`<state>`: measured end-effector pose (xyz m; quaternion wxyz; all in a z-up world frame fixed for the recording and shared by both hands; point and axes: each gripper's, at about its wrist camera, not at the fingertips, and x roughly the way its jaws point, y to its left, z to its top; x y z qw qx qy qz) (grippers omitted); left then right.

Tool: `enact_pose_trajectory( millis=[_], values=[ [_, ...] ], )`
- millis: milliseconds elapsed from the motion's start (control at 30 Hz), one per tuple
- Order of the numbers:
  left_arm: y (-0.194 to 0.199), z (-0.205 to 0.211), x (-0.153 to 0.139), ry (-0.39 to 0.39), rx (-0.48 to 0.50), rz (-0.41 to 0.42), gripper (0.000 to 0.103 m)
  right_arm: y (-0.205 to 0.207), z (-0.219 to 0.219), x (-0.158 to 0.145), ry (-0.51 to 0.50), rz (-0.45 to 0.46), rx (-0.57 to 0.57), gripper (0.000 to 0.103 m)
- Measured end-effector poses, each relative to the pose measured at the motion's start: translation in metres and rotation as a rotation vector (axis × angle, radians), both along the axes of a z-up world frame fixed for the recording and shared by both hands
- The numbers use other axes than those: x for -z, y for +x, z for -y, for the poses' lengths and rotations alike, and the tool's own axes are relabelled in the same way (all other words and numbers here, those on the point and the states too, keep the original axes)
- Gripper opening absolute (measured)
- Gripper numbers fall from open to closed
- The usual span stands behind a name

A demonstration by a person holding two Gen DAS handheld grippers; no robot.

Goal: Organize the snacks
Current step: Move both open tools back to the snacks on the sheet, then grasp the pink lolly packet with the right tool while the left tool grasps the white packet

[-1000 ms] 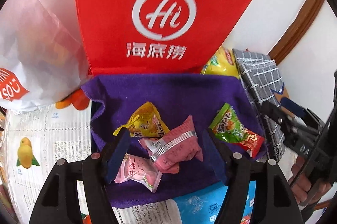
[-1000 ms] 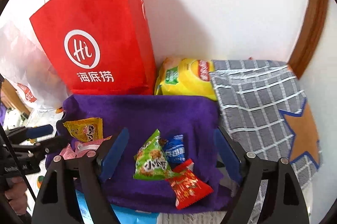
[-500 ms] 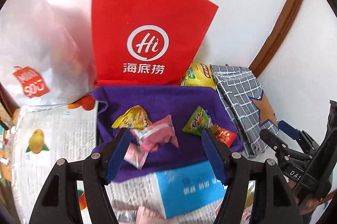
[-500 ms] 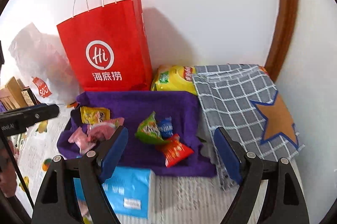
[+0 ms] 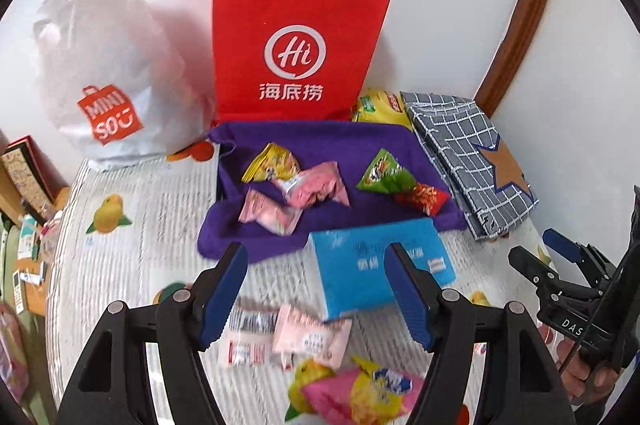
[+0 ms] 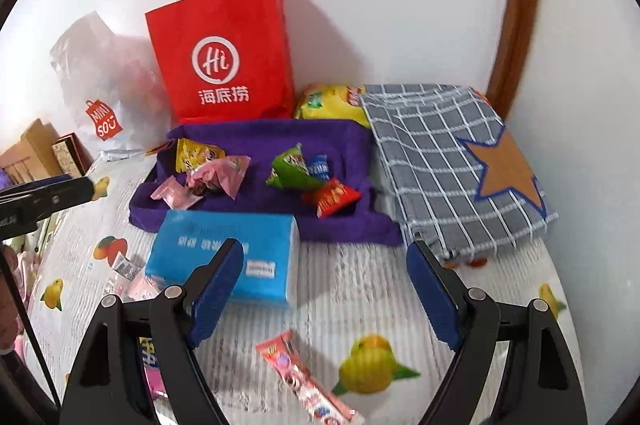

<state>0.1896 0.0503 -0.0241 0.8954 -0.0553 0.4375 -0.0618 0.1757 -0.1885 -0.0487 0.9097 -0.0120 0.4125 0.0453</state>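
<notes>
A purple cloth tray (image 5: pixel 320 137) (image 6: pixel 256 133) lies by the wall and holds a yellow packet (image 5: pixel 272 167), pink packets (image 5: pixel 316 185) and green (image 5: pixel 384 173) and red (image 5: pixel 424 197) packets. Nearer to me, loose pink snacks (image 5: pixel 308 341) and a yellow-pink packet (image 5: pixel 360 393) lie on the table. A long pink stick snack (image 6: pixel 304 377) lies near the front edge. My left gripper (image 5: pixel 316 289) hangs open and empty above the loose snacks. My right gripper (image 6: pixel 324 289) is open too, with nothing between its fingers, above bare tablecloth.
A blue tissue pack (image 5: pixel 380 265) (image 6: pixel 228 253) lies in front of the tray. A red paper bag (image 5: pixel 296 49), a white plastic bag (image 5: pixel 104 73), a yellow chips bag (image 6: pixel 332 101) and a folded checked cloth (image 6: pixel 452 161) line the wall. The tablecloth (image 6: pixel 360 285) has fruit prints.
Both grippers have drawn back from the purple tray and risen a little; the tissue pack and loose snacks at the front have come into view. Both jaws stay open.
</notes>
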Motion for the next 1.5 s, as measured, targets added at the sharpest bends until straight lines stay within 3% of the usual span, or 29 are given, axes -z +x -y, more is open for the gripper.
enact_pose_trajectory(
  millis=[233,567,700,767,800,867,900,1200,1367,1500],
  values=[
    [-0.025,-0.006,0.008,-0.032,-0.011,-0.01,0.069,-0.026,0.007,0.017,-0.012,-0.024,-0.015,0.083],
    [-0.034,-0.027,0.04,-0.059,-0.074,-0.075,0.069,-0.043,-0.004,0.086,-0.016,-0.157,-0.141,0.063],
    [-0.036,-0.037,0.048,-0.063,-0.097,-0.094,0.069,-0.039,-0.012,0.11,-0.012,-0.207,-0.162,0.059],
    [-0.039,-0.042,0.051,-0.068,-0.103,-0.096,0.069,-0.039,-0.015,0.125,-0.024,-0.24,-0.165,0.052],
    [-0.04,-0.045,0.053,-0.068,-0.108,-0.098,0.069,-0.042,-0.016,0.124,-0.035,-0.198,-0.161,0.049],
    [-0.042,-0.052,0.058,-0.058,-0.124,-0.107,0.069,-0.046,-0.017,0.125,-0.03,-0.173,-0.155,0.024],
    [-0.042,-0.055,0.06,-0.054,-0.132,-0.113,0.069,-0.046,-0.015,0.123,-0.016,-0.174,-0.147,0.021],
    [-0.036,-0.074,0.09,-0.033,-0.185,-0.167,0.069,-0.028,-0.003,0.125,-0.001,-0.148,-0.063,0.021],
    [-0.023,-0.073,0.114,-0.038,-0.178,-0.212,0.068,-0.032,-0.011,0.129,-0.062,-0.083,-0.063,0.022],
    [-0.013,-0.064,0.128,-0.007,-0.151,-0.231,0.068,-0.031,-0.008,0.129,-0.044,-0.085,-0.061,0.023]
  ],
)
